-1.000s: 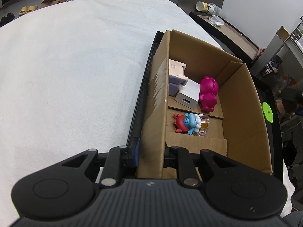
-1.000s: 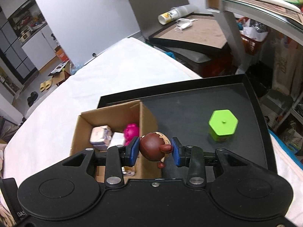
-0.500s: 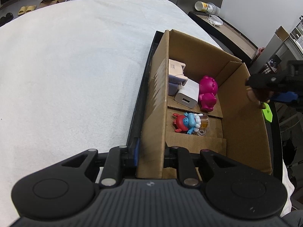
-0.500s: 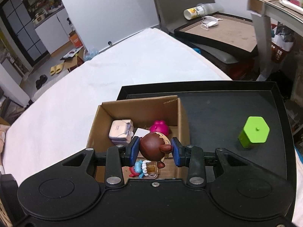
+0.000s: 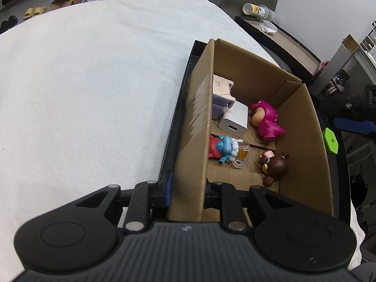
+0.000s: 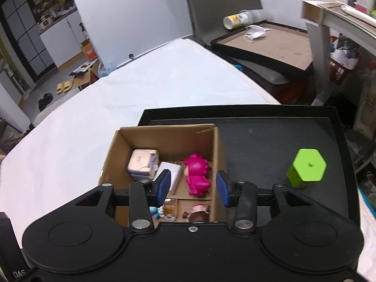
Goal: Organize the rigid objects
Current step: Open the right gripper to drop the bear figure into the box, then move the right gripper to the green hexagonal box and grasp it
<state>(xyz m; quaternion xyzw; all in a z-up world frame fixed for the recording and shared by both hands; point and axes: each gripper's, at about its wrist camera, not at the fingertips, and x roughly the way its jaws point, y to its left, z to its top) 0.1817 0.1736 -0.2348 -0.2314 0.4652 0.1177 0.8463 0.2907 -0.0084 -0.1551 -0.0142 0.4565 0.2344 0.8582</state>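
Right tongs (image 6: 193, 186) read "DAS".

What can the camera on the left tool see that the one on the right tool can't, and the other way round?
Only the left wrist view shows the left gripper clamped on the near wall of the cardboard box, and the brown-haired doll lying whole on the box floor.

Only the right wrist view shows the right gripper open and empty above the box, and the whole black tray floor with the green hexagonal block standing on it.

Both show the pink figure, the white charger and the blue-and-red toy inside the box.
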